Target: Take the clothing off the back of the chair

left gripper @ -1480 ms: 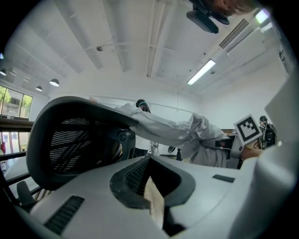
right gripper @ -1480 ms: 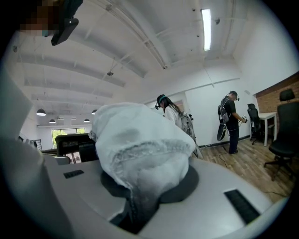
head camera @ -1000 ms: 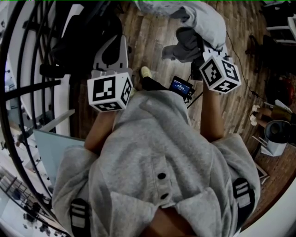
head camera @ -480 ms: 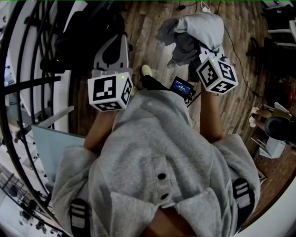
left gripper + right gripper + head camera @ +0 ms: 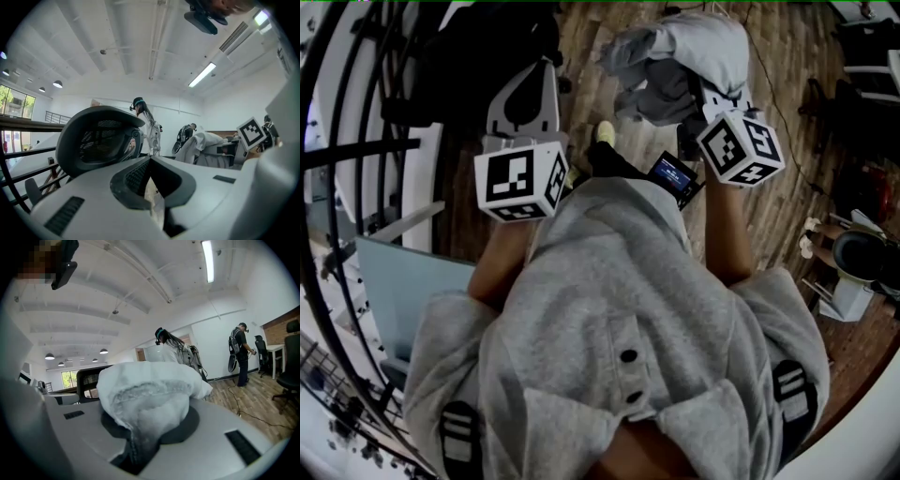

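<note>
The clothing [image 5: 689,56], a pale grey garment with a darker lining, hangs bunched above the wooden floor. My right gripper [image 5: 143,427] is shut on a fold of it, and the fabric [image 5: 150,390] bulges over the jaws and hides their tips. In the head view its marker cube [image 5: 741,145] sits just below the bundle. My left gripper [image 5: 530,80] is shut with nothing held and points toward the black mesh chair [image 5: 101,138], whose back is bare. The left gripper [image 5: 151,161] stays apart from the garment. That chair [image 5: 478,52] stands at the upper left.
A black metal railing [image 5: 356,159] curves down the left side. People stand across the room [image 5: 149,131] [image 5: 241,350]. Office chairs and a desk [image 5: 288,357] line the right wall, and a cable [image 5: 243,413] lies on the floor. Small items [image 5: 853,272] sit at the right.
The garment, earlier spread up to the top edge, is now a tighter bundle drawn left with my right gripper. Both grippers have shifted, and the chair has slid toward the upper left corner.
</note>
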A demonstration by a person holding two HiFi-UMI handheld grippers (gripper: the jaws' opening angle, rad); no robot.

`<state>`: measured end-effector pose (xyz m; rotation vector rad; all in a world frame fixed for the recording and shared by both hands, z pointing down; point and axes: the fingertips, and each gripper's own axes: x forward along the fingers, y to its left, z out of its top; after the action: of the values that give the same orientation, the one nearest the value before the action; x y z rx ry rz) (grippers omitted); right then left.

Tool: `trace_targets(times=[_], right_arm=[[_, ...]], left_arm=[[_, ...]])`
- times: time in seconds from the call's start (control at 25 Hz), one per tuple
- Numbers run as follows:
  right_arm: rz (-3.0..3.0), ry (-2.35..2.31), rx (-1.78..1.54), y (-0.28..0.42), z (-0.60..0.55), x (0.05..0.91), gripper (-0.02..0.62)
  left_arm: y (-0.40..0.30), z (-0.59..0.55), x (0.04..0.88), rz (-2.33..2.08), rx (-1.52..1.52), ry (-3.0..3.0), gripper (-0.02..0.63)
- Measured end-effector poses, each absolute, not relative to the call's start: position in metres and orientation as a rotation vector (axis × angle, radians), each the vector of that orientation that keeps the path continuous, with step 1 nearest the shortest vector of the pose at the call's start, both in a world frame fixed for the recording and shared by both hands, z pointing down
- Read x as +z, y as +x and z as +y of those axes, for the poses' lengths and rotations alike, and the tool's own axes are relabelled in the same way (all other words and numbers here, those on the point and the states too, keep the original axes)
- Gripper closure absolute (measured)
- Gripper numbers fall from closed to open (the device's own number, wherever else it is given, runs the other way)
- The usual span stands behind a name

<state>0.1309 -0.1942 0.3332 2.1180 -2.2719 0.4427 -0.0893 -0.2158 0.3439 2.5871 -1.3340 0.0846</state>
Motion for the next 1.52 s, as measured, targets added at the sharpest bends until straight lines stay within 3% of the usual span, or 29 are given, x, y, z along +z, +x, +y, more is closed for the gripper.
trace_targets(times=[0.64,1.52], right_arm=[[-2.436,1.955,0.467,0.115,-0.184,0.328,0.494],[-2.596,1.731,0.418,0.215,-0.111,0.320,0.493]], left_arm=[[-0.082,-0.191,0.349,-1.444,0.112,2.531,0.597],[0.047,-0.101,0.333,-1.554,0.141,2.504,0.597]])
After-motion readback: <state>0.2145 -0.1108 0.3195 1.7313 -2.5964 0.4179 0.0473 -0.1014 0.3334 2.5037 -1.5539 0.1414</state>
